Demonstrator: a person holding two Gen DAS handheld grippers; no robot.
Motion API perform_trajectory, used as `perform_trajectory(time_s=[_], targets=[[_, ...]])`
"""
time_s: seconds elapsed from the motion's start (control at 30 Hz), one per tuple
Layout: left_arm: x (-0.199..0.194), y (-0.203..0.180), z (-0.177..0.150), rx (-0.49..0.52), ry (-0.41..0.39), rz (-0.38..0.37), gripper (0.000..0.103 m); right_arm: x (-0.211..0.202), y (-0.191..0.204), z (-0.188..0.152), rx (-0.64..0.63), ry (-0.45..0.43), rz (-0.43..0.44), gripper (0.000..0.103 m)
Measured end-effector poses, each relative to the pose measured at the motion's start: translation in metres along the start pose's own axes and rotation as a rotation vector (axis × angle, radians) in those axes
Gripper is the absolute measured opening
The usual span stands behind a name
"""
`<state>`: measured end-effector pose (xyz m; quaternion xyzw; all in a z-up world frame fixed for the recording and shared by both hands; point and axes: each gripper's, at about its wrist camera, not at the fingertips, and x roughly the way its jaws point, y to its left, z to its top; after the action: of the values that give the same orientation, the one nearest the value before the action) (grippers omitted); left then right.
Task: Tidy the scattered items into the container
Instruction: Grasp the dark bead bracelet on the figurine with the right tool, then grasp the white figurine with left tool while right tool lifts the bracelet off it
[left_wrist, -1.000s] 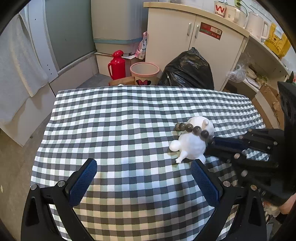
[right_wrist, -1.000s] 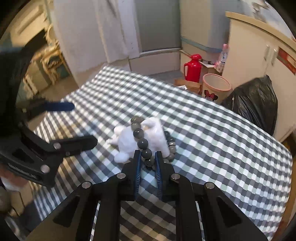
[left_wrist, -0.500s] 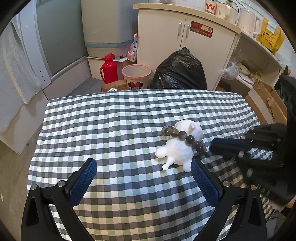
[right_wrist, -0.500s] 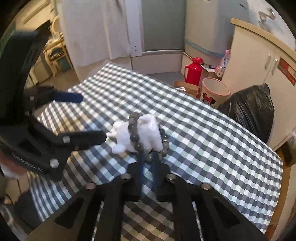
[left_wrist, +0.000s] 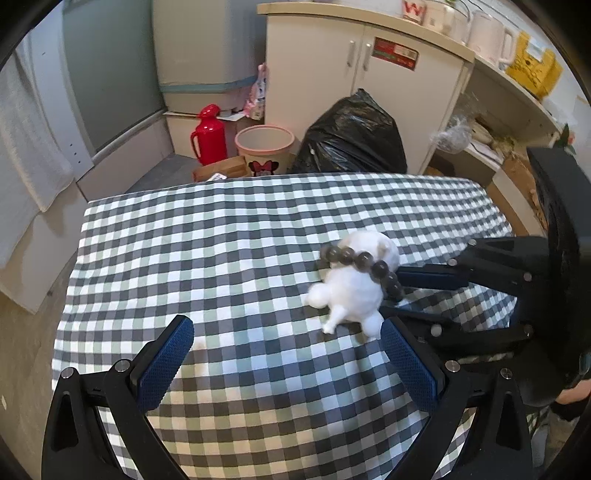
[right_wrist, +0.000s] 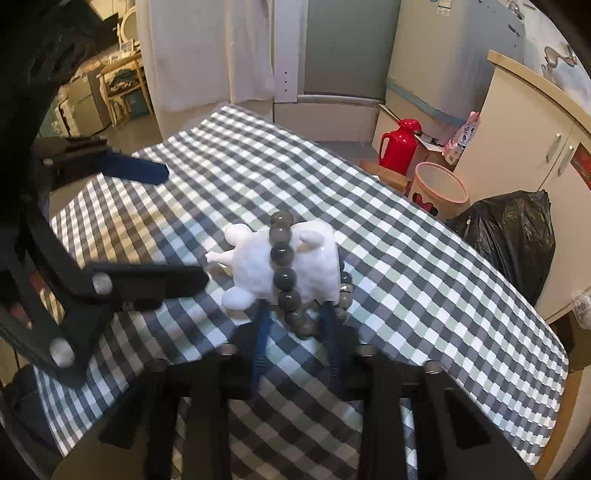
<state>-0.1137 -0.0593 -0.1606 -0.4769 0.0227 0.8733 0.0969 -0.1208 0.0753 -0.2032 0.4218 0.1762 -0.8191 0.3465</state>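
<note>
Glossy white ceramic-looking figurine (right_wrist: 284, 266), smooth polished grey beads (right_wrist: 282, 254), soft matt checked cloth (left_wrist: 229, 236), shiny black plastic bag (left_wrist: 351, 136).

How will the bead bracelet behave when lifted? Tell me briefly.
Probably floppy: the bead bracelet drapes over the white figurine. Its round, glossy beads may slip from the open right gripper. Lifting it could tip the figurine it loops around.
</note>
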Motion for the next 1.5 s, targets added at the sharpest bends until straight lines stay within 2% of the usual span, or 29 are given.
perform_trajectory(time_s=[0.33,0.7,1.0,1.1,1.13,1.17,1.23,1.27,1.5], targets=[[0.023,-0.023,0.009,0.119,0.039,-0.060,0.103,-0.026,-0.036,-0.005,0.208,-0.077,0.100,0.011],[0.053,-0.048,0.033,0.193,0.058,-0.113,0.103,-0.049,-0.056,-0.004,0.269,-0.121,0.087,0.011],[0.060,-0.054,0.042,0.197,0.048,-0.114,0.103,-0.056,-0.074,-0.013,0.316,-0.129,0.068,0.011],[0.066,-0.057,0.043,0.199,0.059,-0.114,0.096,-0.061,-0.078,-0.017,0.332,-0.133,0.055,0.011],[0.068,-0.057,0.042,0.200,0.064,-0.110,0.087,-0.062,-0.080,-0.019,0.336,-0.134,0.050,0.011],[0.069,-0.058,0.041,0.201,0.068,-0.107,0.082,-0.064,-0.082,-0.020,0.341,-0.136,0.045,0.011],[0.067,-0.058,0.039,0.202,0.062,-0.110,0.080,-0.067,-0.086,-0.022,0.352,-0.140,0.038,0.011],[0.064,-0.058,0.038,0.201,0.058,-0.116,0.065,-0.069,-0.088,-0.023,0.358,-0.143,0.035,0.011],[0.052,-0.051,0.036,0.159,0.048,-0.098,0.064,-0.081,-0.090,-0.026,0.367,-0.162,0.023,0.011]])
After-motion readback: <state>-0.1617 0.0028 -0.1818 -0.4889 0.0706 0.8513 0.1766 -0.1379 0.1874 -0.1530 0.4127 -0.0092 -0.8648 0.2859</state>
